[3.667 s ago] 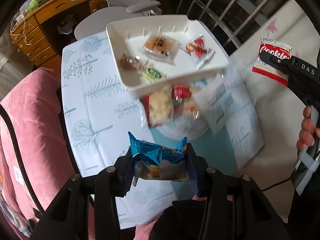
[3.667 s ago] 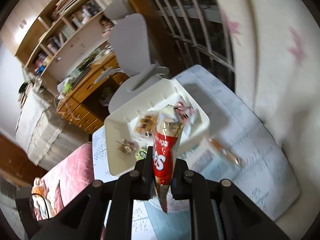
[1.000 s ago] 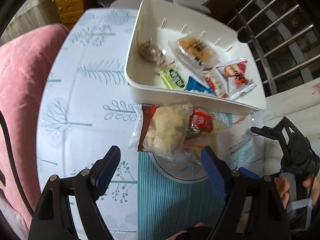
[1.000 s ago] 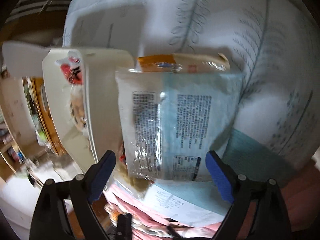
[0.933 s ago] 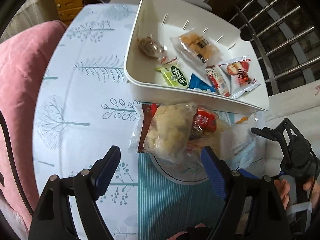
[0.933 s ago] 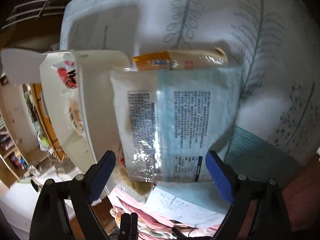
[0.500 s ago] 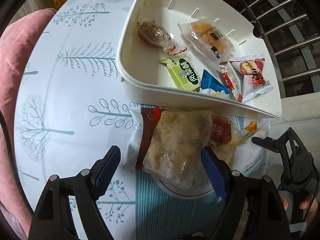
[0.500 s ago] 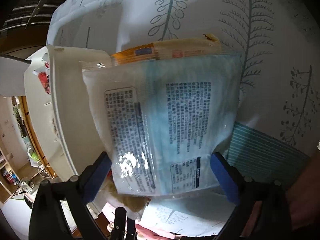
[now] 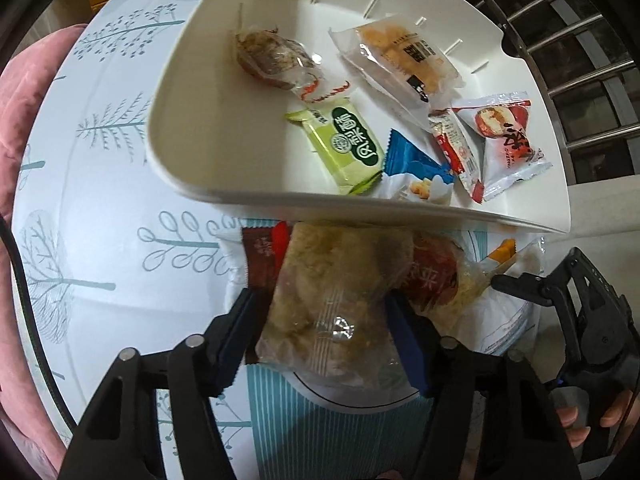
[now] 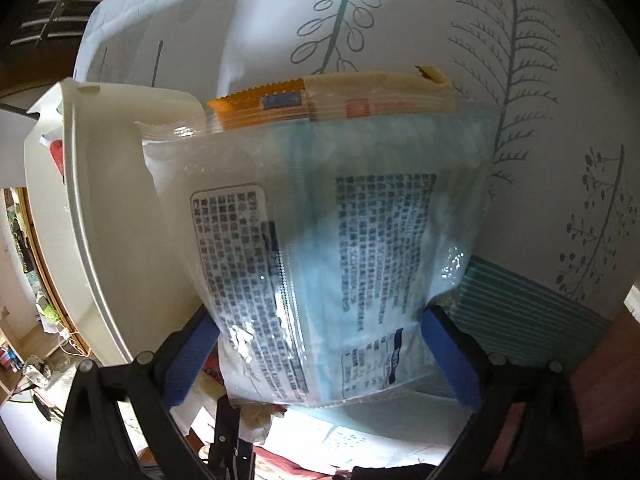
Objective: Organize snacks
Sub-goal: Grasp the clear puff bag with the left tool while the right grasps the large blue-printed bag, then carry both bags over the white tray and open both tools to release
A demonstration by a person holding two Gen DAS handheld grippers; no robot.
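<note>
We have our left gripper (image 9: 324, 330) down over the pile of snacks on the table, its jaws closing around a clear packet of pale crumbly snack (image 9: 340, 292); the blue pads sit at the packet's two sides, and we cannot tell whether they press on it yet. The packet lies just in front of the white tray (image 9: 224, 120), on top of a dark red wrapper (image 9: 260, 258) and against a red packet (image 9: 434, 276). Our right gripper (image 10: 320, 354) stands wide open astride a large clear bag with blue print (image 10: 320, 240), holding nothing; an orange-edged packet (image 10: 320, 98) lies beyond it.

The risks we see:
- The clear packet is puffy and slick, so the closing pads may squeeze it out or crush what is inside.
- The pads may catch the dark red wrapper underneath and drag it up too.
- The tray's near wall overhangs the pile, so lifting straight up could knock the rim and jolt the green packet (image 9: 352, 144), the blue one (image 9: 412, 162) and the rest inside.
- The two grippers are near each other, and they could bump.
</note>
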